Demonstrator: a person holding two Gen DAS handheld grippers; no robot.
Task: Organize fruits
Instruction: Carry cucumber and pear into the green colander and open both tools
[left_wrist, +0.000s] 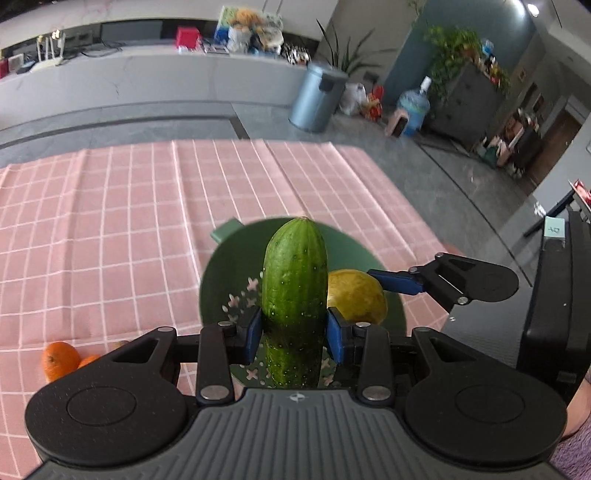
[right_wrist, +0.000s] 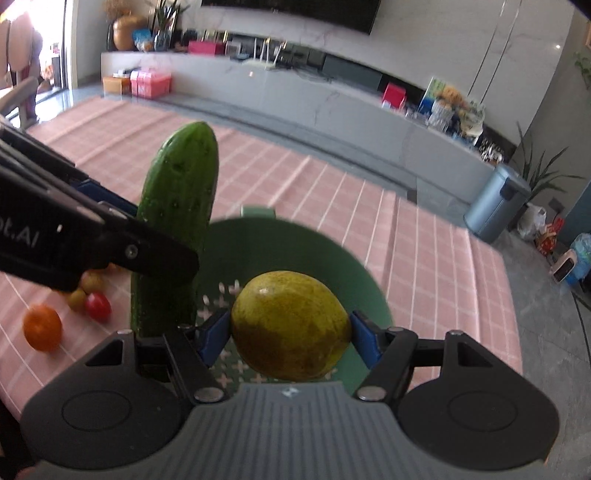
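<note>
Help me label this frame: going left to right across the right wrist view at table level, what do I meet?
Orange → red cherry tomato → cucumber → yellow-green fruit → green colander rim.

A long pale marble-look cabinet (right_wrist: 332, 96) runs across the upper part of the right wrist view, cluttered with boxes and a white router (right_wrist: 271, 55). A dark screen (right_wrist: 295, 11) hangs on the wall above. On the grey floor (left_wrist: 424, 155) stand a blue-grey bin (left_wrist: 316, 98), potted plants (left_wrist: 454, 51) and a water jug (left_wrist: 413, 107). Daylight enters at upper left (right_wrist: 48, 37).
</note>
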